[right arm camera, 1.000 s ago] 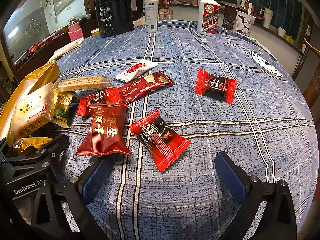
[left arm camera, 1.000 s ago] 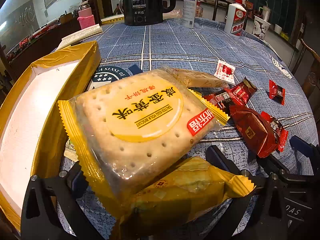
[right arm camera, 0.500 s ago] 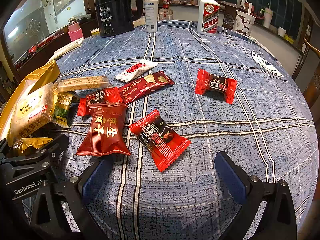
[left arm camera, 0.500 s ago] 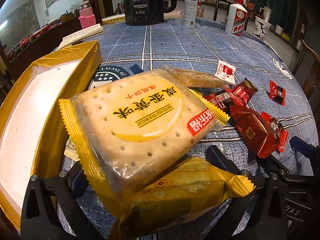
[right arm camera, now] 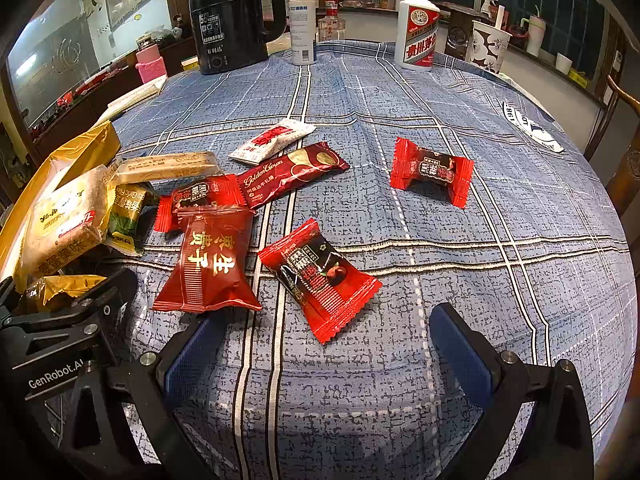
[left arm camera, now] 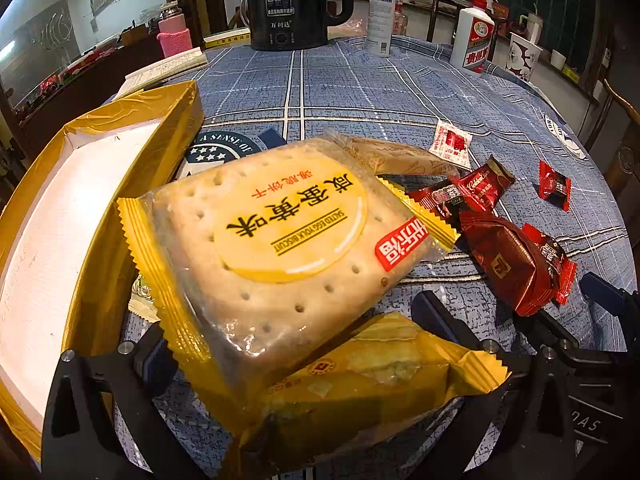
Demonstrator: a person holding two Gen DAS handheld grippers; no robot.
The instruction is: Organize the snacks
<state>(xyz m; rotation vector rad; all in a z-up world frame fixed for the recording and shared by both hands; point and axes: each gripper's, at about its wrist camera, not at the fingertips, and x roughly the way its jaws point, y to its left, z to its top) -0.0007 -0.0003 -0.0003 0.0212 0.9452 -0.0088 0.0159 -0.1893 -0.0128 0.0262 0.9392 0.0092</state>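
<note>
Probably a home dining room: a round table under a blue plaid tablecloth, a black electric kettle and liquor bottle at its far edge, wooden chairs on the right.

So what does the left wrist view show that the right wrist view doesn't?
Only the left wrist view shows the gold box's white interior and the yellow snack packet between the left hand-held gripper's open fingers. Only the right wrist view shows the green-gold packet. Both share the egg yolk biscuit pack, the red snacks and the black kettle.
</note>
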